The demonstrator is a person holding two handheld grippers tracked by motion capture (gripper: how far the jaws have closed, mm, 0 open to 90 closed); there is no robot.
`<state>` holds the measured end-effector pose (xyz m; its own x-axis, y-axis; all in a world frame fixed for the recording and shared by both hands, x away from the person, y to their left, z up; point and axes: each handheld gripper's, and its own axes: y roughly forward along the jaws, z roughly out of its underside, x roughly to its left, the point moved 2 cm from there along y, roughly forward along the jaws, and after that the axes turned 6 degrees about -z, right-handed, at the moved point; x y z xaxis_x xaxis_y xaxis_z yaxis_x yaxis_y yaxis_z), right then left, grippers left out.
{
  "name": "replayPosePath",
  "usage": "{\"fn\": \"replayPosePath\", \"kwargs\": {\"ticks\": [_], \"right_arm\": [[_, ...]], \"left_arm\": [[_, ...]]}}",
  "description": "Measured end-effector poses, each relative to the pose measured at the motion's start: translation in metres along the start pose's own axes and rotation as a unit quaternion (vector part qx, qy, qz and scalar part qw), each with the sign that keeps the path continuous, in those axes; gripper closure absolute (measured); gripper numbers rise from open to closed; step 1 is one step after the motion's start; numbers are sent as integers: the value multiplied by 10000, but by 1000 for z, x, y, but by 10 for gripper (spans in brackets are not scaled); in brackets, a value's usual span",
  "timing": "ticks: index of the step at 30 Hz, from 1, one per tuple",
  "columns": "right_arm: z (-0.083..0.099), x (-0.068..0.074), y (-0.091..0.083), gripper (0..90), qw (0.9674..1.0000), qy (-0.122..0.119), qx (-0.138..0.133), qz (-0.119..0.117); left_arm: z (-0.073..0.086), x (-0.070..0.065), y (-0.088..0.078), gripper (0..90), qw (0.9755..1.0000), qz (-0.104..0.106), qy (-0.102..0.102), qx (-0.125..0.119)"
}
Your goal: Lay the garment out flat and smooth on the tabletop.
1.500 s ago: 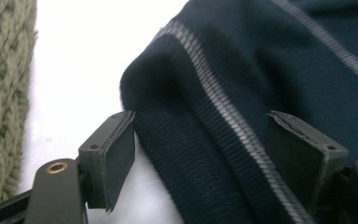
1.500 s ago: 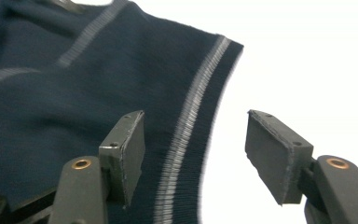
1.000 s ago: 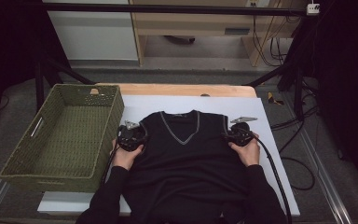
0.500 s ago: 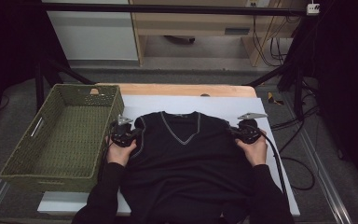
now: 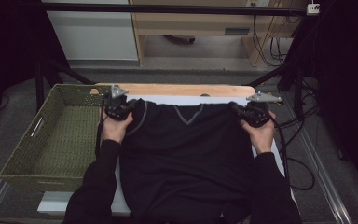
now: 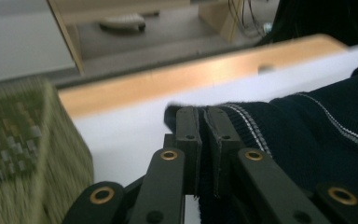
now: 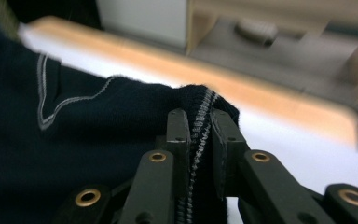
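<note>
Dark navy knitted V-neck sweater with pale trim [image 5: 186, 154]: lower hem cut off by the bottom edge of the high view; its shoulder edges hidden between the jaws of the left gripper [image 6: 198, 135] and the right gripper [image 7: 199, 135]. White table top [image 5: 53, 203]: largely covered by the sweater and the person's dark sleeves. Green woven rectangular basket [image 6: 23, 154]: blurred and cut off at the left edge in the left gripper view. Pale wooden board along the table's far edge [image 7: 279, 102]: blurred in the right gripper view. Small dark object on the floor under the wooden furniture [image 5: 181, 40]: too small to identify.
</note>
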<state>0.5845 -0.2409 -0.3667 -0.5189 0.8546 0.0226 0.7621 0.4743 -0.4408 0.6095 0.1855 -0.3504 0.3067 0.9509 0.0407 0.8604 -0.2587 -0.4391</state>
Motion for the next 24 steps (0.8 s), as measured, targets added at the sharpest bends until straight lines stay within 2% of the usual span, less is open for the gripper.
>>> {"fn": "replayPosePath", "kwargs": {"ticks": [2,3,4,5,6,7,8,9,10,11,12,13,15,17,19,21,24], "right_arm": [[-21,-6,1,792,9989,-63,-388,274],[-28,-8,2,787,9977,-22,-548,409],[-32,-11,3,771,9966,52,-633,520],[-33,-12,7,720,9966,193,-520,604],[-32,-13,9,687,9968,197,-420,648],[-29,-13,11,623,9966,162,-216,779],[-24,-12,12,586,9966,139,-69,811],[-20,-10,11,580,9972,136,-4,740],[-15,-9,8,535,9975,142,-10,692],[-10,-7,5,502,9977,182,-15,649],[-5,-4,-1,492,9984,222,-23,511],[-1,-1,-5,481,9989,206,-12,425],[9,7,-17,434,9995,182,-19,238],[21,17,-28,389,9999,154,6,-44],[34,27,-39,346,9995,110,6,-280],[50,38,-50,298,9986,161,43,-501],[67,45,-61,268,9973,270,20,-690]], "left_arm": [[-21,7,12,843,9996,-137,39,-260],[-25,10,20,838,9995,-185,-14,-267],[-26,11,27,819,9995,-104,-227,-213],[-26,11,28,700,9993,-118,-288,-222],[-23,9,29,615,9987,-125,-428,-233],[-19,6,28,535,9981,22,-580,-218],[-15,3,25,504,9971,187,-704,-205],[-9,0,20,457,9966,278,-733,-261],[-4,-4,15,395,9968,314,-686,-255],[3,-7,7,353,9968,394,-681,-153],[8,-10,3,316,9967,455,-648,-165],[15,-13,-6,299,9974,483,-525,-90],[27,-18,-20,242,9974,562,-441,-73],[44,-23,-34,170,9957,774,-512,19],[62,-30,-47,144,9949,868,-493,147],[80,-38,-57,117,9929,1058,-501,229],[106,-48,-70,112,9921,1146,-351,360]]}}
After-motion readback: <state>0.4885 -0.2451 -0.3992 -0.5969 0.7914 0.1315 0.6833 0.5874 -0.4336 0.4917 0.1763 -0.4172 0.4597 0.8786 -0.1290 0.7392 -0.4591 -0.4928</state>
